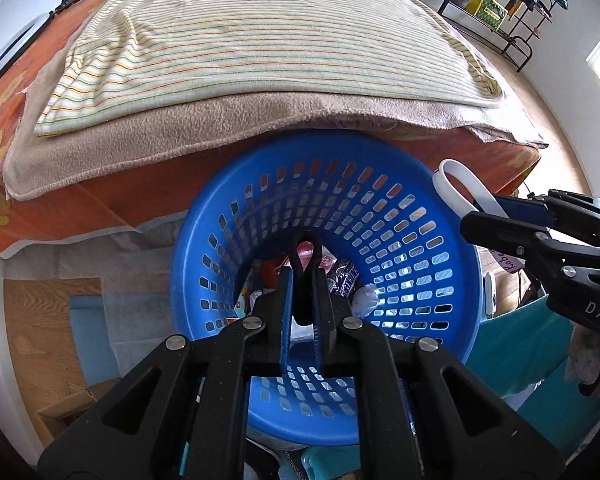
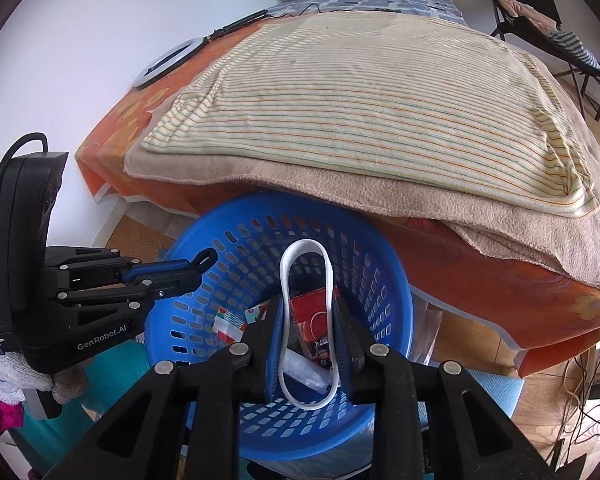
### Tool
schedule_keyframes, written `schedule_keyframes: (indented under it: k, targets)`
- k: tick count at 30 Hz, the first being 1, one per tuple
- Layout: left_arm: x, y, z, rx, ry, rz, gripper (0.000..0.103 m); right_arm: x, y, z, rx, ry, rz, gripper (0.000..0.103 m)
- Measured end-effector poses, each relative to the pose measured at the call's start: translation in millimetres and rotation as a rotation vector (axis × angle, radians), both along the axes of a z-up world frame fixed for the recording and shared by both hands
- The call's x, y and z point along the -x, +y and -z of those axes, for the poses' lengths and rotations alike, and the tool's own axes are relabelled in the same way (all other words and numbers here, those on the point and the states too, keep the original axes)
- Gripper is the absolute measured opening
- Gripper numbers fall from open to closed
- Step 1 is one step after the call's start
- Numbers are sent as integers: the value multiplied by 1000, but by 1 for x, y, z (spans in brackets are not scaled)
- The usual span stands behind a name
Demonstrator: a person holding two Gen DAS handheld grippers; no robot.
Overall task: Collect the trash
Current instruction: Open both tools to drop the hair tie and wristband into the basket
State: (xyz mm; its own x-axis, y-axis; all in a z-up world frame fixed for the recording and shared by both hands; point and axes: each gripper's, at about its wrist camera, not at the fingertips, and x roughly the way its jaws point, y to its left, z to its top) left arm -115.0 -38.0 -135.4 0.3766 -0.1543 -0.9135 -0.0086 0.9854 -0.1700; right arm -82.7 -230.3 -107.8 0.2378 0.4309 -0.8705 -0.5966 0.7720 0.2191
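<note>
An orange-sheeted bed [image 2: 500, 288] carries a beige blanket [image 2: 380, 192] topped by a striped cloth [image 2: 360, 92]. Against its edge stands a blue perforated basket [image 1: 400, 216] holding wrappers [image 2: 312, 316] and other trash. The left gripper [image 1: 303, 280] hangs over the basket's mouth, its jaws pinching a black loop [image 1: 309, 245]. The right gripper [image 2: 308, 320], also above the basket, clamps a white band [image 2: 306, 256].
</note>
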Motion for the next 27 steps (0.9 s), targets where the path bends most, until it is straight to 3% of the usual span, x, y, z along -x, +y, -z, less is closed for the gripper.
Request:
schedule_keyframes:
  k: [2,5,8,11,14,24,27]
  targets:
    - [0,-1,0,-3,3,1,12,0,1,1,5,-3,-2,31]
    - [0,0,0,0,0,0,37,0,1,1,11,-6,1,39]
    - [0,-1,-2,-5,-6,0,38,-1,0,3,13,0,13,53]
    - [-1,1,-1,-6,0,-4,40,-3,-2,4,14,11,29,57]
    - [0,1,-1,-5,-1,-6,55,-4,-5,5,21,17,45,67]
    - [-1,2,-2,-20,-4,-13,56,-4,-6,3,28,11,58,80]
    - [-1,3,-3,-24,-9,-19,65,-5,-7,2,31,8,60,83]
